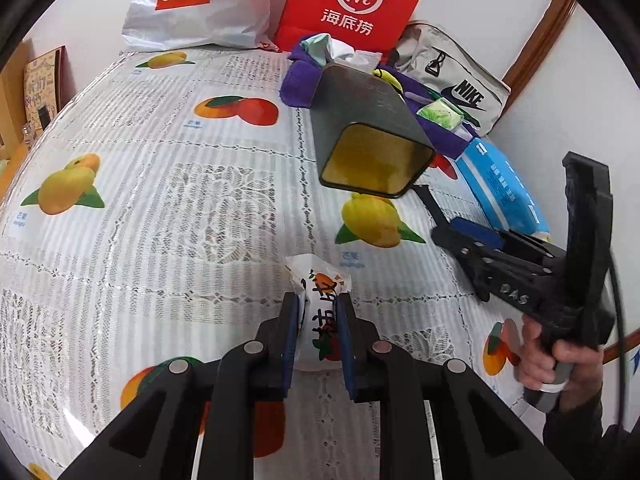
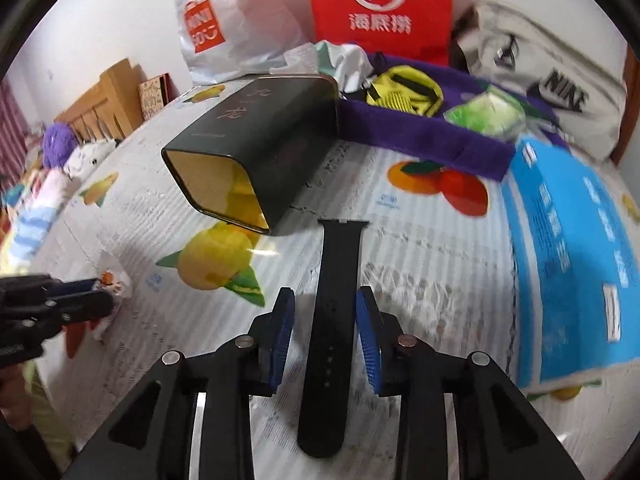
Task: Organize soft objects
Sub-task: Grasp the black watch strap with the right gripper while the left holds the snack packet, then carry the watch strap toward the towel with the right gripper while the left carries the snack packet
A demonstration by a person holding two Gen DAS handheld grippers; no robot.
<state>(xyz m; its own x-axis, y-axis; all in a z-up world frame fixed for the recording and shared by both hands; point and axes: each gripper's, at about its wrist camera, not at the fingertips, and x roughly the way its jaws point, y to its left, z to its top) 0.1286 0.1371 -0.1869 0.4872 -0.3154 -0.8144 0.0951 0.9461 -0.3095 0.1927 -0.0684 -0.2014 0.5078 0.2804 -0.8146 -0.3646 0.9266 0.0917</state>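
The left gripper (image 1: pixel 318 312) pinches a small white snack packet with orange print (image 1: pixel 320 292) between its blue pads, above the fruit-patterned lace tablecloth (image 1: pixel 160 184). The right gripper (image 2: pixel 325 320) has its fingers spread on either side of a black rubber watch strap (image 2: pixel 332 320) lying flat mid-table. A dark rectangular tin with gold interior (image 2: pixel 256 148) lies on its side beyond, against a purple towel (image 2: pixel 420 136).
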